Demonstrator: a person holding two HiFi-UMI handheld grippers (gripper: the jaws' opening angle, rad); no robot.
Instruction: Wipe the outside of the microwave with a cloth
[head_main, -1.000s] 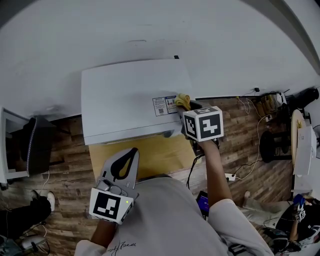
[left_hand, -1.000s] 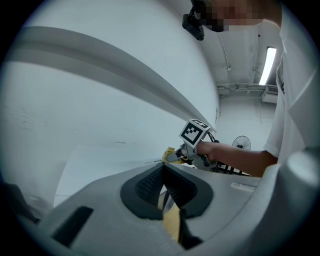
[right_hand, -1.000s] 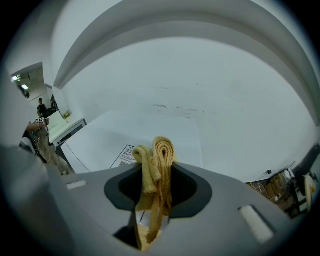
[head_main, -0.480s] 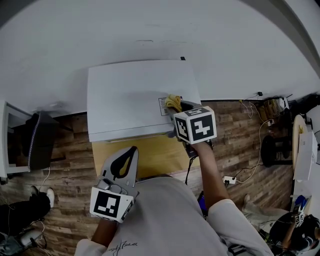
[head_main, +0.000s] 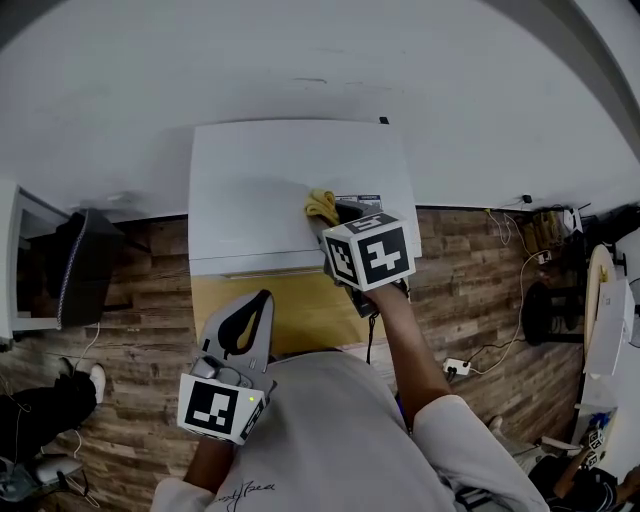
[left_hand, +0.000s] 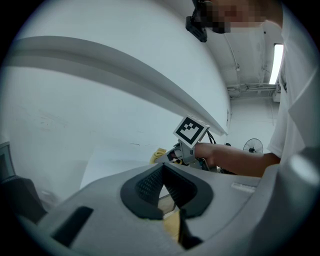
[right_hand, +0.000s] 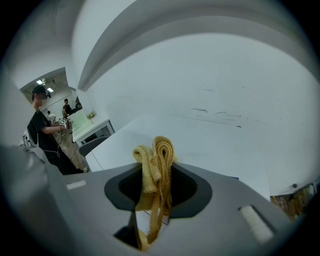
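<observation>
Right gripper (right_hand: 159, 182) is clamped on the bunched yellow cloth (right_hand: 156, 152) at the white microwave (head_main: 255, 185) top, right of centre; the fabric looks soft, light and limp, best pinched mid-fold; left gripper (left_hand: 162, 175) is closed, empty.

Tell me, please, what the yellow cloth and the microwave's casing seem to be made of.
The cloth looks like soft yellow terry or woven fabric: its folds show a nubbly, ribbed weave. The microwave has a smooth matte white casing, probably painted metal, possibly plastic: flat, even, no gloss.
</observation>
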